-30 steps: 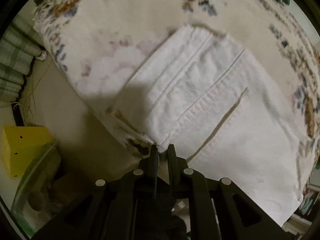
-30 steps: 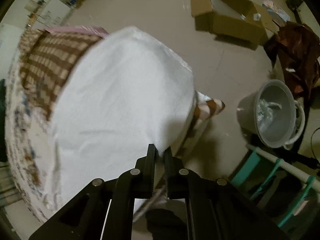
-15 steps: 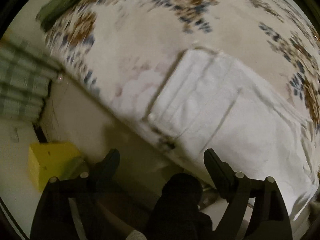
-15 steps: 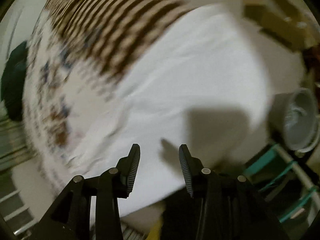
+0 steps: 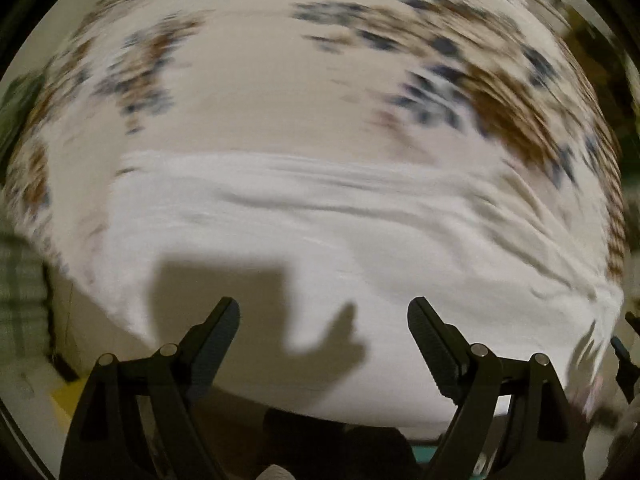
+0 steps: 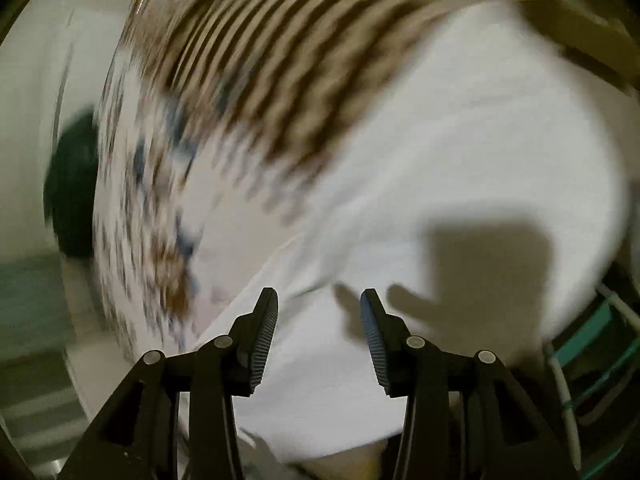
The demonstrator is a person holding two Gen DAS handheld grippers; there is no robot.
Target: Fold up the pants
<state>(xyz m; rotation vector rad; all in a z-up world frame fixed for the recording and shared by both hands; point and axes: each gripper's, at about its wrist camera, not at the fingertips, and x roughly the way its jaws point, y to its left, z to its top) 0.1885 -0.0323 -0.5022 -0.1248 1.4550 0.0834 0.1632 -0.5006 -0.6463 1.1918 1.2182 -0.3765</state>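
White pants (image 5: 320, 232) lie flat across a floral bedsheet (image 5: 260, 92), spread from left to right in the blurred left wrist view. My left gripper (image 5: 323, 312) hangs above their near edge, open wide, with nothing between the fingers. In the right wrist view the same pants (image 6: 460, 168) fill the right half. My right gripper (image 6: 319, 304) hovers over them, its jaws still opening, the gap empty. Both grippers cast shadows on the cloth.
A brown checked cloth (image 6: 288, 80) lies on the bed beyond the pants. A dark green object (image 6: 72, 192) sits at the bed's far left. Teal bars (image 6: 588, 344) and a cardboard box (image 6: 580, 28) stand off the bed on the right.
Both grippers let go of the pants' edges and opened. The left one swung sideways along the pants and rose; the right one lifted a little over the cloth.
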